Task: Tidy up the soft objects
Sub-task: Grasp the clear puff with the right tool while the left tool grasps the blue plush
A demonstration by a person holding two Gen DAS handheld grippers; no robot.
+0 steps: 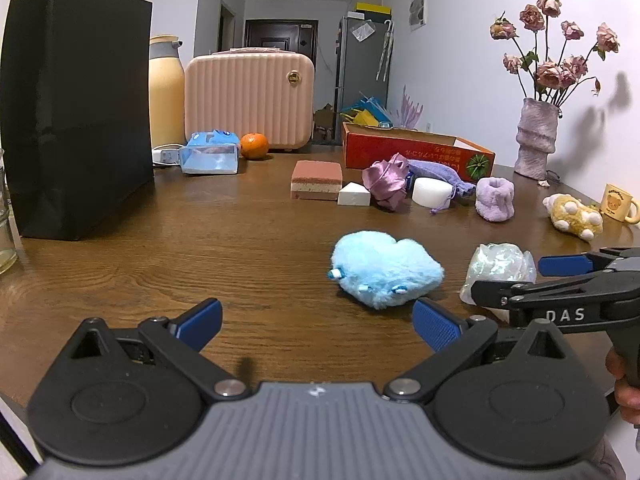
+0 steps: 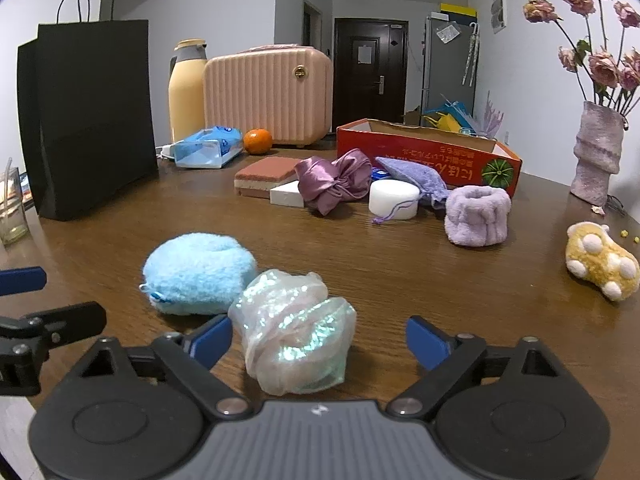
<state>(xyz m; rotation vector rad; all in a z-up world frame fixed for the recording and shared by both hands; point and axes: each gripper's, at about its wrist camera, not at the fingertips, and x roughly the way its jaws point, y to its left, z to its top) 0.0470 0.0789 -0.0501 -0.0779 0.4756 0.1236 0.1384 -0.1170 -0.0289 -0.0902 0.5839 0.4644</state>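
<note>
Crinkly iridescent pouch (image 2: pixel 296 332) between spread right gripper (image 2: pixel 319 342) fingers (image 2: pixel 212 338).

pale blue plush (image 1: pixel 384 268), iridescent scrunchie (image 2: pixel 298 332)

Even, fairly bright indoor light from above. Soft glare on the brown wooden table (image 1: pixel 240 248), strongest near the yellow plush toy (image 2: pixel 602 260). Dried pink roses in the lilac vase (image 1: pixel 536 136) cast hard shadows on the white wall. Strong fisheye bending and dark corners. Both views sharp; far black door slightly soft.
</note>
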